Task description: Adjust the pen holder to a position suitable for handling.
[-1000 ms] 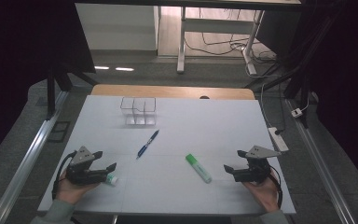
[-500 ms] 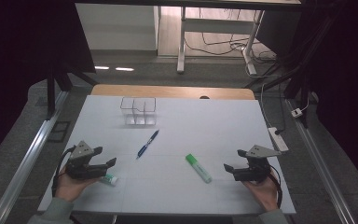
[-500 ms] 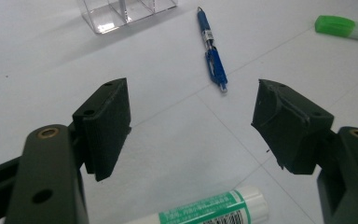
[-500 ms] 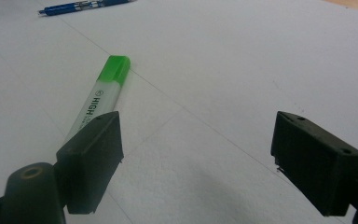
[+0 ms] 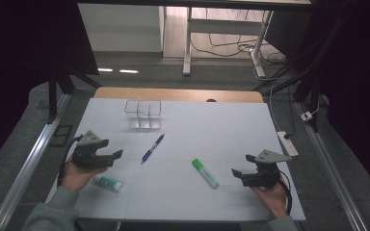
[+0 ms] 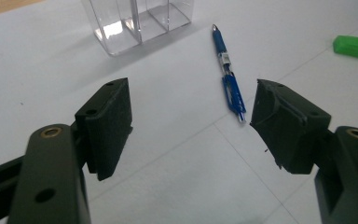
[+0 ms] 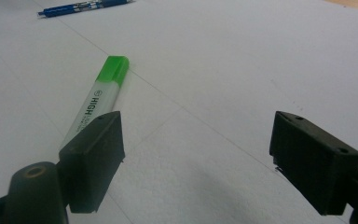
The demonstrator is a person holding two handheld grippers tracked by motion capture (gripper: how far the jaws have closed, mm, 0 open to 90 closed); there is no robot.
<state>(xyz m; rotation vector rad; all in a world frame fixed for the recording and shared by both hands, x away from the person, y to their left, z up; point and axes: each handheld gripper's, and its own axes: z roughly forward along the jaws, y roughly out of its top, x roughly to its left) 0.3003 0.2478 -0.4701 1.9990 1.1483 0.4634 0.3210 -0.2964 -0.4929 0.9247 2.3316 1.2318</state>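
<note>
A blue pen (image 5: 152, 148) lies on the white table (image 5: 212, 130) near its middle, also ahead of my left gripper's jaws as the blue pen (image 6: 228, 74). To its right a green highlighter (image 5: 205, 173) lies flat; in the right gripper view the green highlighter (image 7: 98, 100) points away beyond the left jaw. My left gripper (image 5: 117, 154) hovers open at the left, nothing between its jaws (image 6: 191, 126). My right gripper (image 5: 234, 173) stands open near the right front (image 7: 196, 158), empty. A small white tube with a green label (image 5: 107, 183) lies beside the left hand.
A clear plastic organiser with compartments (image 5: 143, 114) stands at the back of the table, seen as the clear organiser (image 6: 135, 21) in the left gripper view. A power strip (image 5: 287, 143) lies off the right edge. A wooden strip (image 5: 178, 94) borders the far side.
My left gripper has risen and moved away from the front edge toward the pen, uncovering the small tube. The right gripper has barely moved.
</note>
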